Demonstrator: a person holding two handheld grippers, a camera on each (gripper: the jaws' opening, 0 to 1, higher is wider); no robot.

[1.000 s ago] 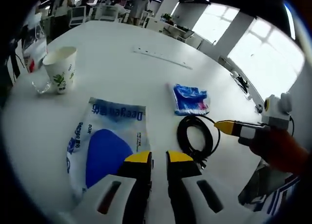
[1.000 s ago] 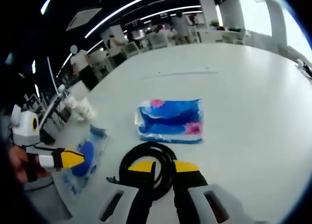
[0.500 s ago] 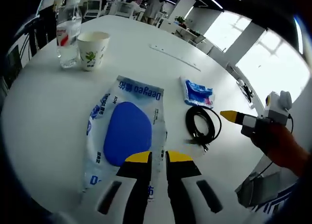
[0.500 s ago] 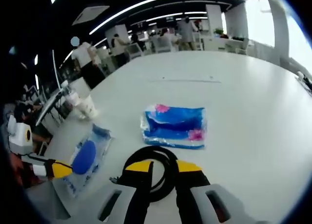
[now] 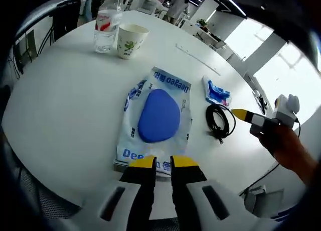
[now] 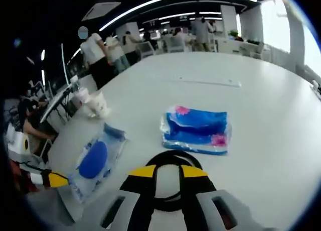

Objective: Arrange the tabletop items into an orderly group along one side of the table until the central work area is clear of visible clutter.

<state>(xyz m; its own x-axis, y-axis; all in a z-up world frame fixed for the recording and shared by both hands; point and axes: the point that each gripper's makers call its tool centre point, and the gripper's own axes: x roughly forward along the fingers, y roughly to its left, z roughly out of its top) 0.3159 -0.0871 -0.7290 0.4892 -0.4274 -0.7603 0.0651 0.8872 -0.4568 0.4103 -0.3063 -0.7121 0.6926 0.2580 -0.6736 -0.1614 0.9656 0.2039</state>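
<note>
Status: both grippers drawn back from table | left gripper (image 5: 159, 163) jaws nearly together, empty, above blue pouch (image 5: 158, 114) | right gripper (image 6: 169, 171) jaws spread over black cable (image 6: 175, 158) | clutter remains central.

Left gripper (image 5: 160, 162) closed, right gripper (image 6: 164, 171) parted.

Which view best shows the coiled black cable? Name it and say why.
The left gripper view: the whole coiled black cable lies unobstructed on the white table. In the right gripper view the cable is partly hidden behind that gripper's fingers.
</note>
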